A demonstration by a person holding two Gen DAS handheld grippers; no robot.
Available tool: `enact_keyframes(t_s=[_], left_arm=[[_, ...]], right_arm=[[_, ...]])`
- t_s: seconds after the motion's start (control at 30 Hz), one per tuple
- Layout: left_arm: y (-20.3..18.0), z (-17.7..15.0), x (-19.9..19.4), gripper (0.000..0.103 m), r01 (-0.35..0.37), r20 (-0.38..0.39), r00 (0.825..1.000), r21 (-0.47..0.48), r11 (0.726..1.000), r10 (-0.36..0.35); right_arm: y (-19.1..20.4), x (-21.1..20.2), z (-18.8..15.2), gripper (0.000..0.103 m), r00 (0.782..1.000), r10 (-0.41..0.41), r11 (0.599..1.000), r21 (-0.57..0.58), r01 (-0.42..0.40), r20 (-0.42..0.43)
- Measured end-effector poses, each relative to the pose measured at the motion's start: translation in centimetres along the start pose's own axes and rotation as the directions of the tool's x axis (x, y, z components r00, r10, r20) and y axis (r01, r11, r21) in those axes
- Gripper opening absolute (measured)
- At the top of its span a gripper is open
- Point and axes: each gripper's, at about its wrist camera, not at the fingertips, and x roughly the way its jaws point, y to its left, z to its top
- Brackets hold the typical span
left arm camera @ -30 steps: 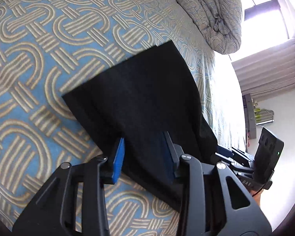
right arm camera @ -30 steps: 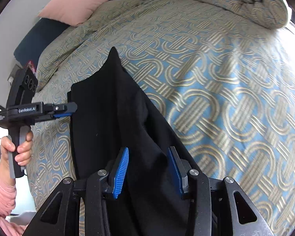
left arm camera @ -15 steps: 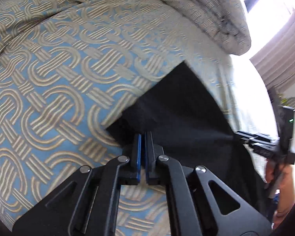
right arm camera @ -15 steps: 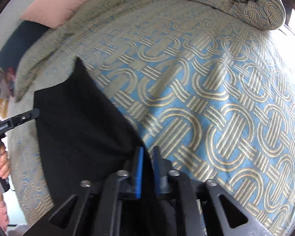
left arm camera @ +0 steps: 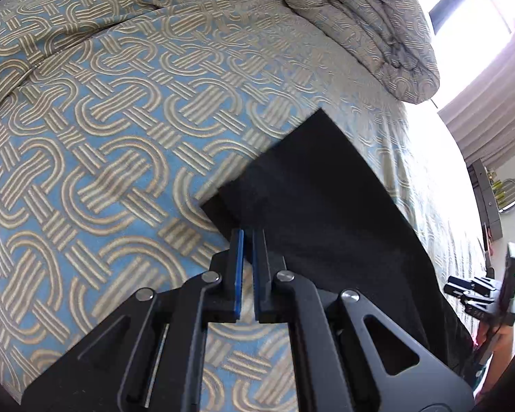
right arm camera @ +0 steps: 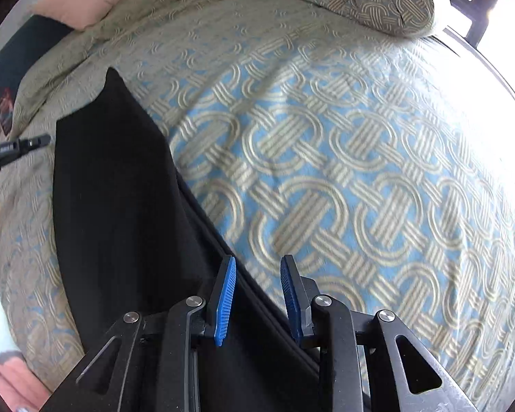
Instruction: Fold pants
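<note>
Pants [left arm camera: 326, 213], black, lie flat on the patterned bed [left arm camera: 102, 130], ahead and right of the left claw [left arm camera: 247, 240], whose fingers are nearly closed at the cloth's edge. Right view: right claw [right arm camera: 257, 267] open above the pants' [right arm camera: 120, 189] edge.

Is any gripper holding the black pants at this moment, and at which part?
The left gripper is nearly shut at the pants' edge near a corner; whether it pinches the cloth cannot be told. The right gripper is open and holds nothing.
</note>
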Motion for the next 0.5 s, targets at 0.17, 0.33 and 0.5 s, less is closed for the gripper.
enact_keyframes(t_s=[0.17,0.33,0.5], left_arm=[[-5.0,-2.4,-0.6,0.004,0.119,-0.06,0.992,0.104,0.987,-0.113],[-11.5,-5.2,1.6,0.004,0.239,-0.193,0.962,0.247,0.939,-0.194],[-13.2,-7.5,5.7,0.004,0.088,-0.234,0.972,0.394,0.915,0.008]], right_arm=[[-2.5,0.6,-3.4,0.027,0.998,0.053,0.996,0.073,-0.051,-0.022],[-1.6,0.9,-3.3,0.026,0.996,0.094,0.995,0.029,-0.095,0.003],[-0.4,2.0,-2.1,0.002,0.999,-0.027,1.0,0.004,0.027,0.034]])
